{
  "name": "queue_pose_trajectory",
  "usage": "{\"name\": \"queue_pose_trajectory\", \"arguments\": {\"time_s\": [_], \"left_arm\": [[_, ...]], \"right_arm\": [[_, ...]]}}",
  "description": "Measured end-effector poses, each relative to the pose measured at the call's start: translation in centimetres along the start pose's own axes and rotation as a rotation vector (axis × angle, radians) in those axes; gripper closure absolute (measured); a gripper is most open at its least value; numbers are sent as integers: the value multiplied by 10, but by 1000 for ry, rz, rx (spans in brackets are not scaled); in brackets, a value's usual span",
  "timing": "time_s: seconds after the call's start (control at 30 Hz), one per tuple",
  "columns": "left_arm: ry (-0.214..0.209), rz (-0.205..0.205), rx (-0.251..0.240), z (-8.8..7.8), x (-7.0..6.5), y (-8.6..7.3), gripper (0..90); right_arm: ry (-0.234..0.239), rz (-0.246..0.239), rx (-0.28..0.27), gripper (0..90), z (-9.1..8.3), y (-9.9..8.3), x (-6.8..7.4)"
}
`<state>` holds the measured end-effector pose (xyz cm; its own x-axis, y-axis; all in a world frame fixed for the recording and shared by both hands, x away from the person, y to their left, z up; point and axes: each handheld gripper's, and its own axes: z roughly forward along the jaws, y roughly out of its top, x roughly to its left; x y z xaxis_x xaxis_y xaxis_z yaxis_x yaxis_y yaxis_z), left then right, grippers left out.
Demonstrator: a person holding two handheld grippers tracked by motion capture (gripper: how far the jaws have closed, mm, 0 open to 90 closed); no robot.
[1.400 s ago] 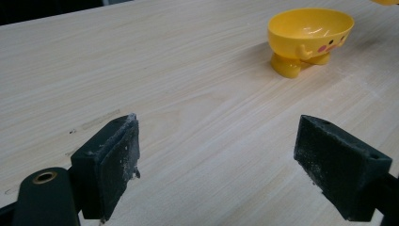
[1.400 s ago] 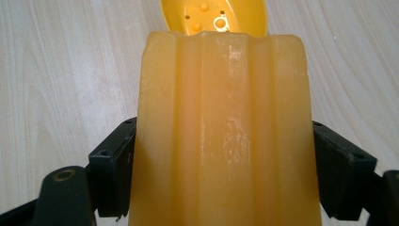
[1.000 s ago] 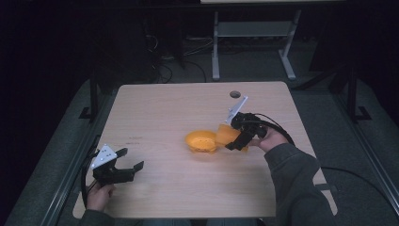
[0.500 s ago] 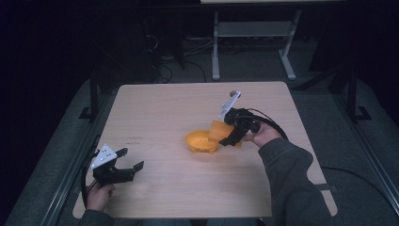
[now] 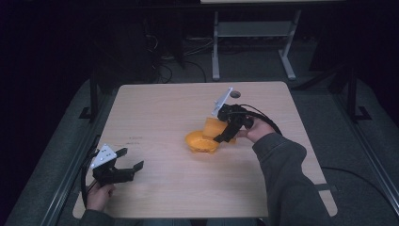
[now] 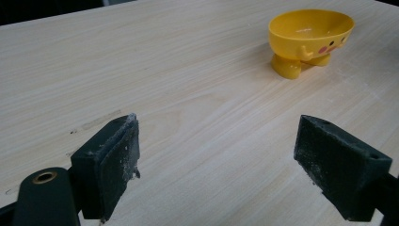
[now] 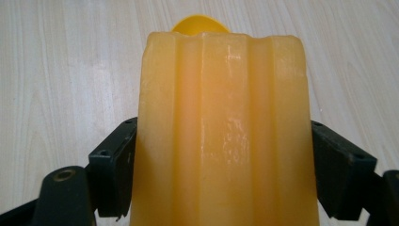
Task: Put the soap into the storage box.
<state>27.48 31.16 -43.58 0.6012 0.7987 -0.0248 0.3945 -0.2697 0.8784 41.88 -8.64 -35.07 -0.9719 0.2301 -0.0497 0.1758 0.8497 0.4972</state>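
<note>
A small yellow bowl (image 5: 200,142) with a painted face and little feet stands near the middle of the wooden table (image 5: 155,108); the left gripper view shows the bowl (image 6: 310,37) far off at the upper right. My right gripper (image 5: 225,134) is shut on a ribbed orange cup (image 5: 212,127), tilted over the bowl's right rim. In the right gripper view the cup (image 7: 226,136) sits between the two jaws, with the bowl's rim (image 7: 200,23) peeking above it. My left gripper (image 5: 128,161) rests open at the table's front left, nothing between its pads (image 6: 110,165).
A white metal frame (image 5: 254,42) stands on the floor beyond the table's far edge. Dark rails run along both sides of the table. A small dark round mark (image 5: 235,94) lies near the far edge of the tabletop.
My right gripper has lifted the orange cup and tipped it over the bowl, moving slightly up and left. The left gripper has stayed still.
</note>
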Motion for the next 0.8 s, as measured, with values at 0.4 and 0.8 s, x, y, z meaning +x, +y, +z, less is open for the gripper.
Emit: {"name": "queue_pose_trajectory", "arguments": {"time_s": [0.4,0.8], "left_arm": [[0,-1,0,0,1,0,141],[-1,6,3,0,1,0,141]], "right_arm": [[2,-35,-15,206,1,19,-3],[25,-49,-6,206,16,29,-3]]}}
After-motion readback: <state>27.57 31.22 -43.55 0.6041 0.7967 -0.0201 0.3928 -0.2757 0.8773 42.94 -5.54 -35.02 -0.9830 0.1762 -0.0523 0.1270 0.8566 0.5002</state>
